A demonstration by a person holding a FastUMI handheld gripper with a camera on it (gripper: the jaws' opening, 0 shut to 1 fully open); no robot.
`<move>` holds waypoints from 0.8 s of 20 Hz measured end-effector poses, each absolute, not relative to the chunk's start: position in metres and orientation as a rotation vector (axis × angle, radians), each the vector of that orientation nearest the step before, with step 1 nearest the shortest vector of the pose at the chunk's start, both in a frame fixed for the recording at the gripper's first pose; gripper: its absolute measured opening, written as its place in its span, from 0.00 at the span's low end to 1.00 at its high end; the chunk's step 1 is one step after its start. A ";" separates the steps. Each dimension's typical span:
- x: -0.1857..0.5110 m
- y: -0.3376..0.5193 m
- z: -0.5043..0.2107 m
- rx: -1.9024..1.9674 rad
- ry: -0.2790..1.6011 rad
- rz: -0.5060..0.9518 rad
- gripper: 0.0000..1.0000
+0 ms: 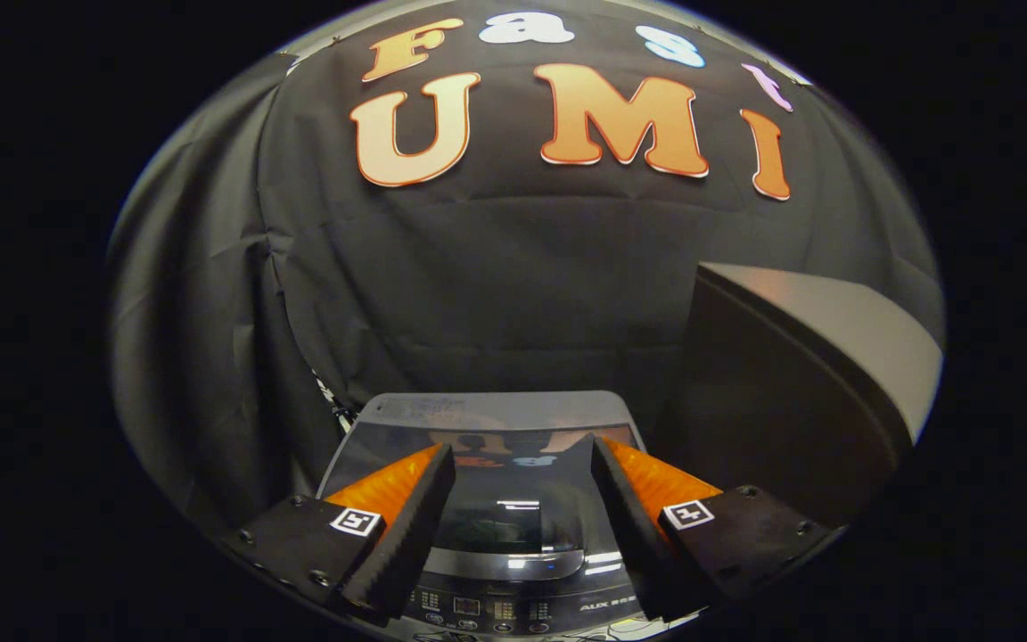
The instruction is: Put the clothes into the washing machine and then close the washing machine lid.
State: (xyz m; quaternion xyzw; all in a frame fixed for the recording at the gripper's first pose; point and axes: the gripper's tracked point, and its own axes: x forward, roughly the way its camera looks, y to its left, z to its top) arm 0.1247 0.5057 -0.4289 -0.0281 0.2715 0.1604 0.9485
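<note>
Gripper spread wide and empty, above closed washing machine lid, "AUX" on control panel

The gripper has two black fingers with ribbed inner pads, orange ridged outer faces and black base plates fastened by dark screws. Each plate carries a small white square marker with a black pattern.

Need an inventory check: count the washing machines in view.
1. The washing machine sits just ahead of the open gripper, glass lid down between the fingers. The dark box beside it is unidentifiable.
</note>
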 end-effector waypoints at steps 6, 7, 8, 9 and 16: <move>0.110 0.488 -0.311 0.039 0.385 0.348 0.99; 0.102 0.478 -0.295 0.034 0.370 0.353 0.99; 0.095 0.468 -0.283 0.033 0.353 0.357 0.99; 0.087 0.458 -0.270 0.035 0.334 0.367 0.99; 0.021 0.355 -0.177 0.072 0.224 0.390 0.99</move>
